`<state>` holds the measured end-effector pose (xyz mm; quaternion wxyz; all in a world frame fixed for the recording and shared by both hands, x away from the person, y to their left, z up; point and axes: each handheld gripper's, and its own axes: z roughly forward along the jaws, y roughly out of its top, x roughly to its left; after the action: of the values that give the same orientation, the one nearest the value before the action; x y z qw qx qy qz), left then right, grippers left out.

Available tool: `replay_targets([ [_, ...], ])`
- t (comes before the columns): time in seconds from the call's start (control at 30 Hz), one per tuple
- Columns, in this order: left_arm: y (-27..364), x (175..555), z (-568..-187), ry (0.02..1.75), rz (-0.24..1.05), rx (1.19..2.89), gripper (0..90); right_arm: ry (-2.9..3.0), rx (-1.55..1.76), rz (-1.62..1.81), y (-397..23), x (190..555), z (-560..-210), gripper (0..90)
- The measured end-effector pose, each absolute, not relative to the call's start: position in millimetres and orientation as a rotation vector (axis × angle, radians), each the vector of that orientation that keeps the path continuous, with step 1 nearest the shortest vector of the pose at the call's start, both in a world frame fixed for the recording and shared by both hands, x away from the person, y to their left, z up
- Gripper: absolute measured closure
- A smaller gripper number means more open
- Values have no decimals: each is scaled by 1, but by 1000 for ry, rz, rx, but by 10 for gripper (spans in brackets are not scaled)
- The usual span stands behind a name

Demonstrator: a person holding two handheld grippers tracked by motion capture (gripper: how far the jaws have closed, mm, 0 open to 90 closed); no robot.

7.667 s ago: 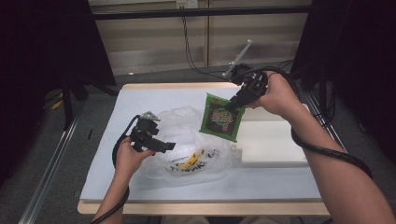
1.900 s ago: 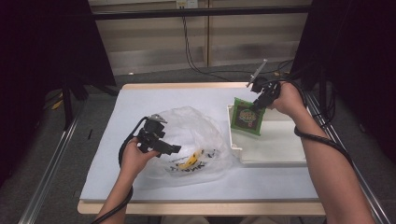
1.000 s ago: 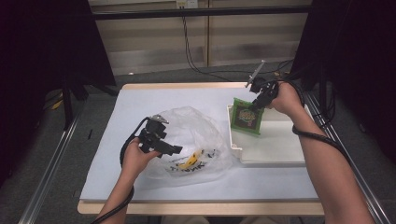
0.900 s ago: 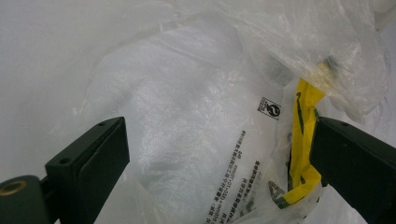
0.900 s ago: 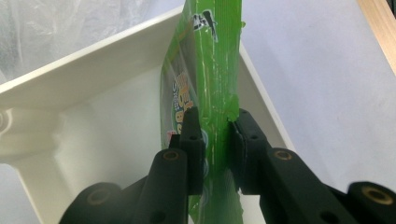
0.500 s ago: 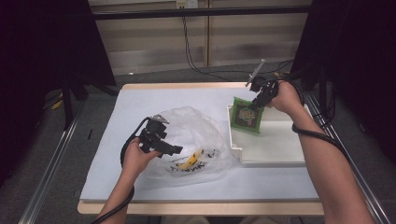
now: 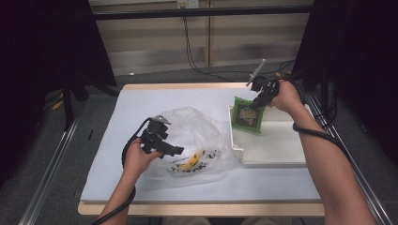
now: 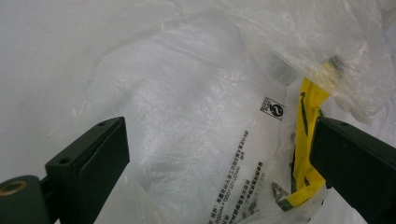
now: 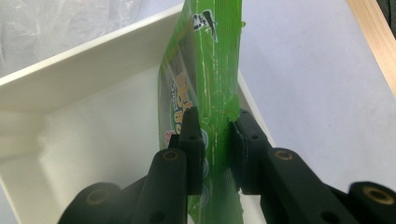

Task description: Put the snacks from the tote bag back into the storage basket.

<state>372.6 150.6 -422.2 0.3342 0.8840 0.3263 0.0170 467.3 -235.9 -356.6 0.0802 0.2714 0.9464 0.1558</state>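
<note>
So the table [image 7: 141, 101] is a pale wooden top with a white sheet over nearly all of it, wood showing as a thin strip along the far and near edges. Two things sit right on the sheet. A crumpled clear plastic bag [image 7: 202, 136] sprawls in the middle of the frame, slightly left and low, with black print and something yellow inside toward its lower edge. Just beside it, at centre right, is a shallow white tray [image 7: 281, 157], its left wall next to the bag's right side.
</note>
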Motion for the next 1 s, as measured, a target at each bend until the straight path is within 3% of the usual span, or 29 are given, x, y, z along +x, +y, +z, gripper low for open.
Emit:
replay_targets([
  [0.67,150,371,-421,839,50,2309,48,2790,790,474,-235,470,-358,729],
  [0.8,149,371,-422,845,47,2305,48,2749,776,454,-235,468,-359,577],
  [1.0,151,373,-421,797,55,2361,48,2725,807,463,-236,467,-361,481],
])
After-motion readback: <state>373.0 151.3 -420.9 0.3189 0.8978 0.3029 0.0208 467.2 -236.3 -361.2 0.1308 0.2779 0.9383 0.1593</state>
